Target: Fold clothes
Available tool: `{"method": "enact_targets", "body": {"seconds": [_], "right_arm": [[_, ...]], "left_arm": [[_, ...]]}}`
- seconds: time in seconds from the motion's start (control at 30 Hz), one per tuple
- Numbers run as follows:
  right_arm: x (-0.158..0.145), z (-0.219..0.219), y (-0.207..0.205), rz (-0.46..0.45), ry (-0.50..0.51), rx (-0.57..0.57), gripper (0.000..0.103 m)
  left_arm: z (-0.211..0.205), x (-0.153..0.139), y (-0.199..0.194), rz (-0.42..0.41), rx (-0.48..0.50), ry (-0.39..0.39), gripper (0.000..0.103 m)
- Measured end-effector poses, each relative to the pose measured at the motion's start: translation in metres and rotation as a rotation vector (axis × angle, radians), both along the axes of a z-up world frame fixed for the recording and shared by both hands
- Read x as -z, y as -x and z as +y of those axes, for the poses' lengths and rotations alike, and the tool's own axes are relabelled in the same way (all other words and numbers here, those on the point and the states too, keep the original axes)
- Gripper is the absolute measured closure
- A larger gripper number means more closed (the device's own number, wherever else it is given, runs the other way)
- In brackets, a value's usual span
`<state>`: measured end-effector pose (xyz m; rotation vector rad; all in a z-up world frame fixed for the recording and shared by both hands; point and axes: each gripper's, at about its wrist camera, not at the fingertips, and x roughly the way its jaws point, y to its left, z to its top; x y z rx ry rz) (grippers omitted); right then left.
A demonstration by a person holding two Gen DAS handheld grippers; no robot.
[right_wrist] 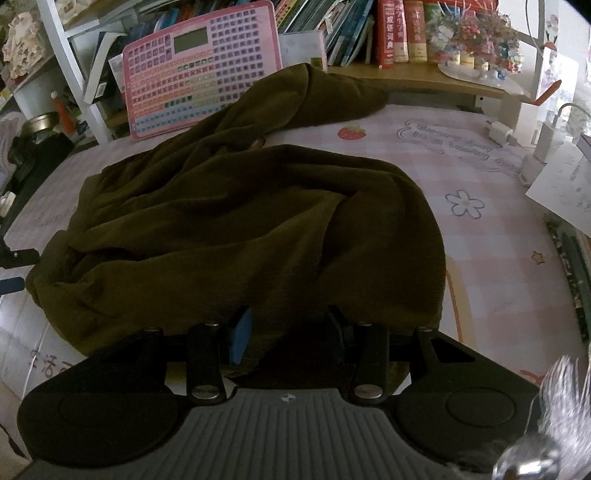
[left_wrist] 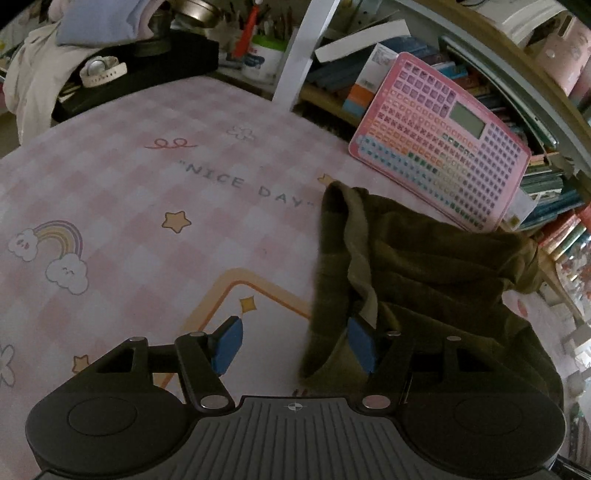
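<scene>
Fingers of the left gripper stand apart over the pink checked mat, released and pinching nothing: the left blue pad hangs clear above the mat, while the right one touches the near left edge of the olive-green garment, whose hem drapes against it. Between the two pads there is mostly bare mat and only the garment's rim.

Over on the other side, the right gripper has its fingers half closed with a fold of the same garment bunched between them; the cloth runs down between the pads, and they look clamped on it at the near edge.

That garment lies crumpled across the middle of the surface, spreading from the near edge back toward the far edge, where one part reaches up to the pink keyboard toy leaning against the bookshelf. Its left part ends beside the "NICE DAY" print.

At the far left corner, a white tub holds pens and a red-handled tool standing upright. A round metal bowl sits beside it; what is inside I cannot tell.
</scene>
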<state>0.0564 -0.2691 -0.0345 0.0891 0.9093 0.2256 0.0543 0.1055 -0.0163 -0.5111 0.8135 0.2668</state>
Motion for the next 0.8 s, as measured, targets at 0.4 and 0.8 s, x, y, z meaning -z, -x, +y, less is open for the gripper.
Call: {"method": "enact_targets", "body": {"seconds": [0.4, 0.8], "right_arm": [[0.0021, 0.0019, -0.0029, 0.017, -0.004, -0.006, 0.062], [0.0042, 0.0055, -0.0065, 0.036, -0.001, -0.013, 0.062]], "left_arm": [[0.0034, 0.0060, 0.0056, 0.024, -0.019, 0.008, 0.038], [0.0080, 0.0048, 0.0090, 0.028, -0.033, 0.008, 0.038]]}}
